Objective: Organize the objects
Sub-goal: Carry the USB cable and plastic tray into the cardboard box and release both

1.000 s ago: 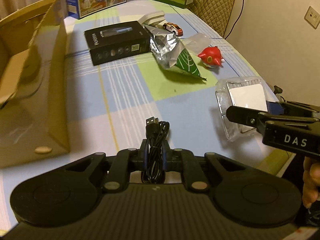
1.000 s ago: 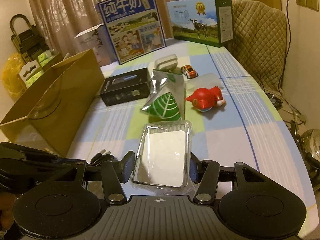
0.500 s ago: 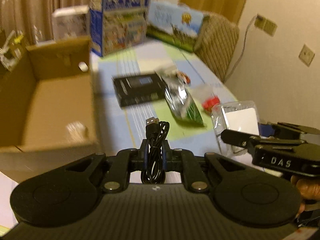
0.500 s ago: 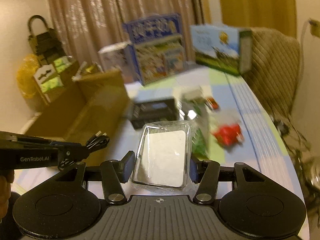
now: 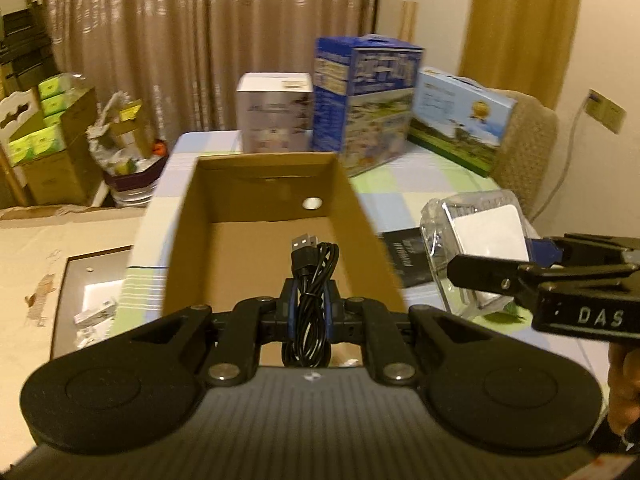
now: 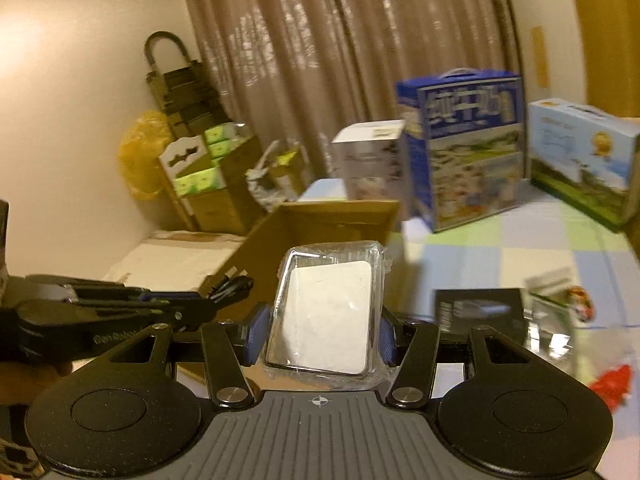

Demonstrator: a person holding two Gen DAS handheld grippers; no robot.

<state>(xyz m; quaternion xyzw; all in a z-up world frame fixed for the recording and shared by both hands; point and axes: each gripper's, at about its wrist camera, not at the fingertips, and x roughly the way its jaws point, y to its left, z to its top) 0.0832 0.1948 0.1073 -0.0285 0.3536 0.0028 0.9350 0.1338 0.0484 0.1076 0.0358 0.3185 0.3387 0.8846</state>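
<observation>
My left gripper (image 5: 310,300) is shut on a coiled black USB cable (image 5: 310,280) and holds it above the open cardboard box (image 5: 276,240). My right gripper (image 6: 322,328) is shut on a clear plastic case with a white pad inside (image 6: 328,312), held in the air to the right of the box (image 6: 320,224). The case (image 5: 480,236) and the right gripper (image 5: 500,276) also show at the right in the left wrist view. The left gripper with the cable (image 6: 232,284) shows at the left in the right wrist view.
A black box (image 6: 478,312), a silver foil pouch (image 6: 552,320), a small toy car (image 6: 580,300) and a red toy (image 6: 612,384) lie on the checked tablecloth (image 6: 520,264). Milk cartons (image 5: 368,100) and a white box (image 5: 276,112) stand behind the cardboard box. Clutter sits on the floor at left.
Both grippers have risen and swung left with their loads. The left gripper with the cable now hangs over the cardboard box's opening. The right gripper followed beside it.
</observation>
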